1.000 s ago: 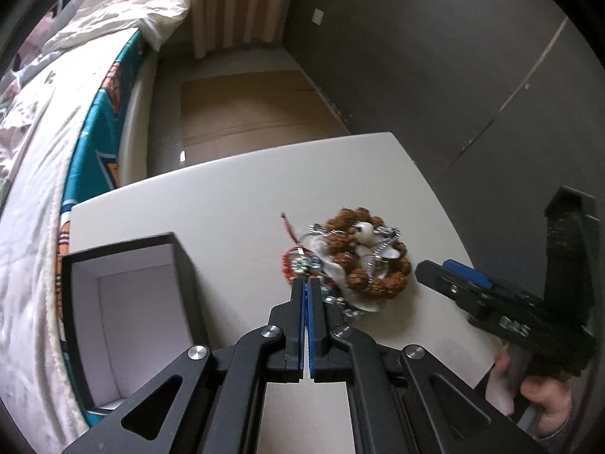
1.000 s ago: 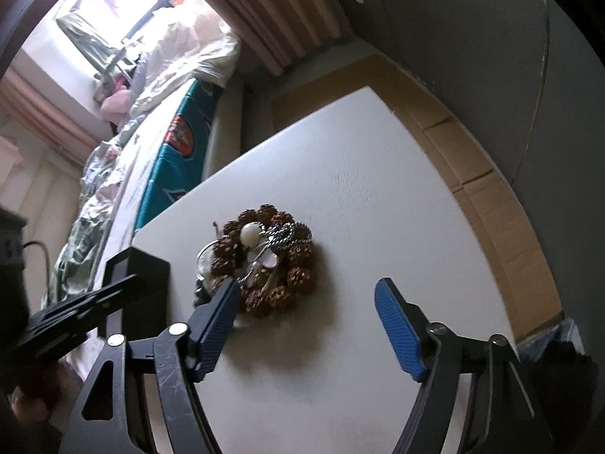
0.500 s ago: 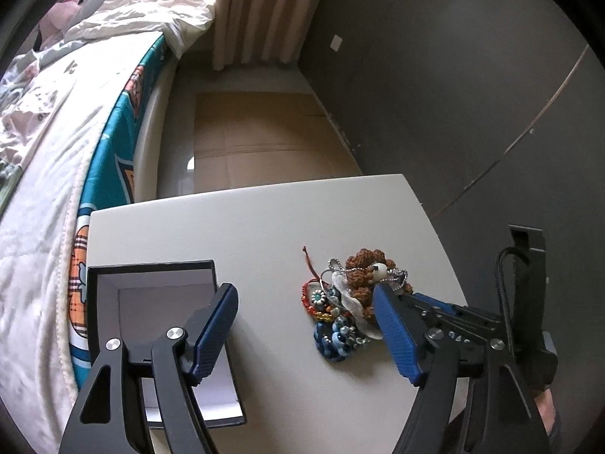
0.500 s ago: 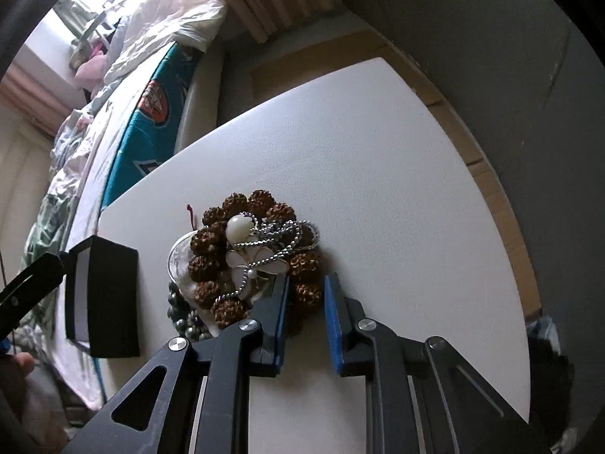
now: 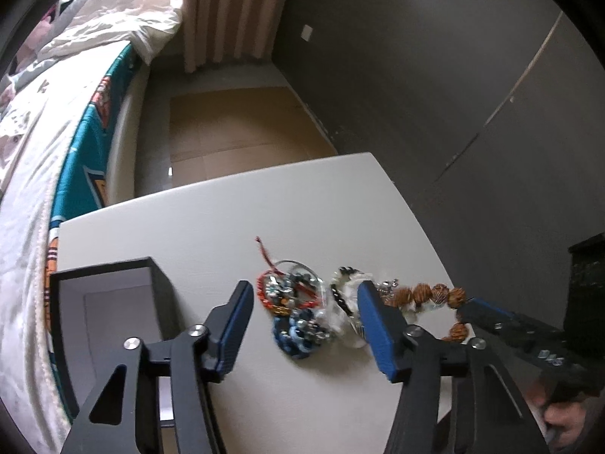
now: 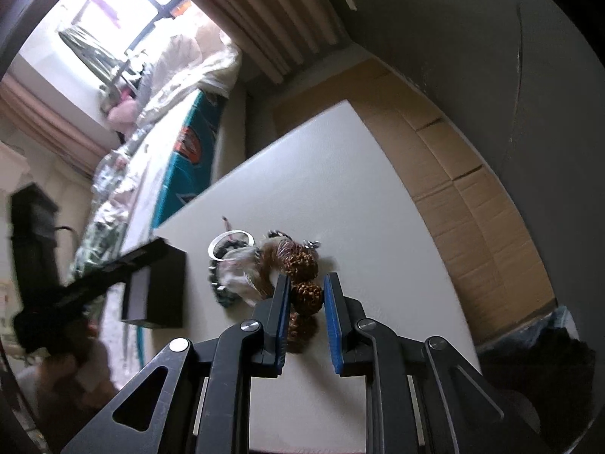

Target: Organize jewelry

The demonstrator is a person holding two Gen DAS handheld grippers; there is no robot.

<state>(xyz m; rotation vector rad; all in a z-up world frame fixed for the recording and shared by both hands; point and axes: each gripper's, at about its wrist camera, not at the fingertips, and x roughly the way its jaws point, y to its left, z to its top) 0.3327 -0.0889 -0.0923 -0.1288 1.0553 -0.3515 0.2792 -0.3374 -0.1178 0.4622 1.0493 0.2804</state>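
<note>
tangling is the risk: right tool is clenched on the brown seed bracelet, whose far beads touch the silver chain and jewelry pile on the surface. pulling could drag them along. left tool hangs released above; box waits beside.

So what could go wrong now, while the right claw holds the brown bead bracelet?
1. The right claw grips only one bead of the brown bracelet; it may slip out.
2. A silver chain lies against the bracelet, so lifting may drag the pile.
3. The open left claw hovers over that pile and might knock it.
</note>
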